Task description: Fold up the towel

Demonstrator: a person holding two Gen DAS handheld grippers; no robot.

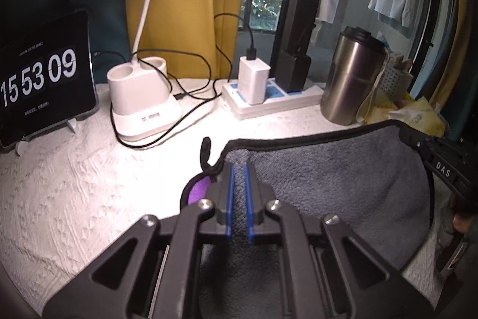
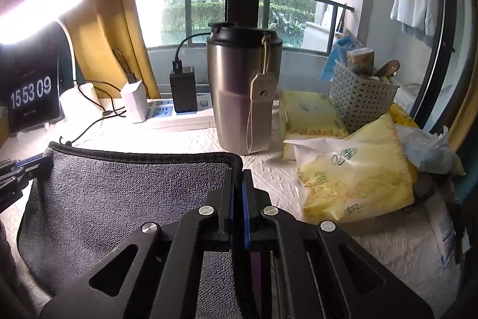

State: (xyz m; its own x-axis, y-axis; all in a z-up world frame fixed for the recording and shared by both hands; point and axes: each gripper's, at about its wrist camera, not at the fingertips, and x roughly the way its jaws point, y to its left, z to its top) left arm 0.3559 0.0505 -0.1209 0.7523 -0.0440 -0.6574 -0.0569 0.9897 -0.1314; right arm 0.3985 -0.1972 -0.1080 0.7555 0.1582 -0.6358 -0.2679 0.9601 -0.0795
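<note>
A grey towel (image 1: 343,187) with a black hem and a purple underside is held up above the white textured table cover (image 1: 74,193). My left gripper (image 1: 238,169) is shut on the towel's left top corner, cloth showing between its blue pads. My right gripper (image 2: 238,175) is shut on the towel's (image 2: 119,193) right top corner. The top edge stretches between the two grippers and the cloth hangs down toward me. The right gripper shows at the right edge of the left wrist view (image 1: 442,160); the left gripper shows at the left edge of the right wrist view (image 2: 18,172).
A steel tumbler (image 2: 243,91) stands just beyond the towel. Yellow tissue packs (image 2: 355,181) and a white basket (image 2: 361,97) lie to the right. A power strip with chargers (image 1: 269,97), a white lamp base (image 1: 143,97) with cables and a clock tablet (image 1: 41,79) stand at the back left.
</note>
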